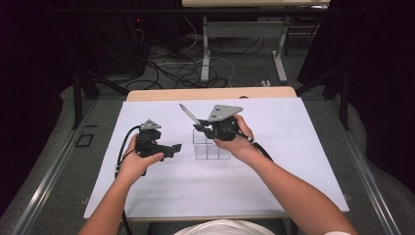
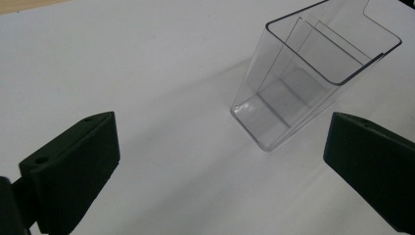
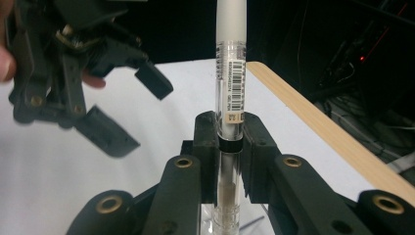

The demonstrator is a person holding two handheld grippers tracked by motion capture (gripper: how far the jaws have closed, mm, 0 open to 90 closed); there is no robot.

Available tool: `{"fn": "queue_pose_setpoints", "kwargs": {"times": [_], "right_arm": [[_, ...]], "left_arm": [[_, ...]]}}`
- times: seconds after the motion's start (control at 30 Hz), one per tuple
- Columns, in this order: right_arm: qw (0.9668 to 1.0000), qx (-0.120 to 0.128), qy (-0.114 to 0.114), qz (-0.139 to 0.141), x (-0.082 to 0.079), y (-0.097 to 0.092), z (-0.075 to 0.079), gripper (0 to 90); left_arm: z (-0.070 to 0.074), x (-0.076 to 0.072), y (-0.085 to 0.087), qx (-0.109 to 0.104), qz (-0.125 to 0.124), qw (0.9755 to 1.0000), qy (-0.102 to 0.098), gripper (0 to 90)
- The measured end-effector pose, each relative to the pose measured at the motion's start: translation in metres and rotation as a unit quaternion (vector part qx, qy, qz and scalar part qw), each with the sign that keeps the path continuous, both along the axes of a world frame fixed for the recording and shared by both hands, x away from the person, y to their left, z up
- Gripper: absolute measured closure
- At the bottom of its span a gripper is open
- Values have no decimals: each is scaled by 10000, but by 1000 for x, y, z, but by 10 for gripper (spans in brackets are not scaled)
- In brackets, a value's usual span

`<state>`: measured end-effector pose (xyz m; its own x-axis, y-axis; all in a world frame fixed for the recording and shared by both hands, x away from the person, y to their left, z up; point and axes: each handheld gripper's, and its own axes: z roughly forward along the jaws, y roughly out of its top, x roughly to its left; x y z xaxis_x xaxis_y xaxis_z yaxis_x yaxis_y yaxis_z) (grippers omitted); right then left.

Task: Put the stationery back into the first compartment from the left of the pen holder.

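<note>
Carrying a pen (image 1: pixel 189 114) clamped between its closed jaws, the right gripper (image 1: pixel 207 128) holds it slanted above the clear plastic holder (image 1: pixel 210 145) on the white table (image 1: pixel 293 161); the right gripper view shows the pen (image 3: pixel 231 78) pinched at its black band. The left gripper (image 1: pixel 172 149) hovers wide open and empty just beside the holder (image 2: pixel 306 78). Good practice would likely be to tip the pen upright over one compartment before releasing, steadying the light holder against tipping.
</note>
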<state>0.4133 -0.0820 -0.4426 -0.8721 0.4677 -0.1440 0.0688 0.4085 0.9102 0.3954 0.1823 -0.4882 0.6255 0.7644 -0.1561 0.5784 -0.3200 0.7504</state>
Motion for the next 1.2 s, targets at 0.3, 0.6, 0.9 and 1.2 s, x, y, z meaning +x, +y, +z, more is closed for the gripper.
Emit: {"fn": "queue_pose_setpoints", "kwargs": {"times": [0.3,0.6,0.9,1.2], "right_arm": [[9960,674,422,-405,12,6,-10,796],[9934,581,642,-757,9,19,-21,796],[9898,554,728,-1096,0,24,-33,795],[9864,535,835,-1313,-4,26,-40,795]], "left_arm": [[2,-2,-1,-119,-80,9998,-117,1],[1,-2,5,-205,20,9997,-143,1],[-2,-2,6,-210,6,9997,-112,4],[-3,-2,6,-177,3,9998,-108,5]]}}
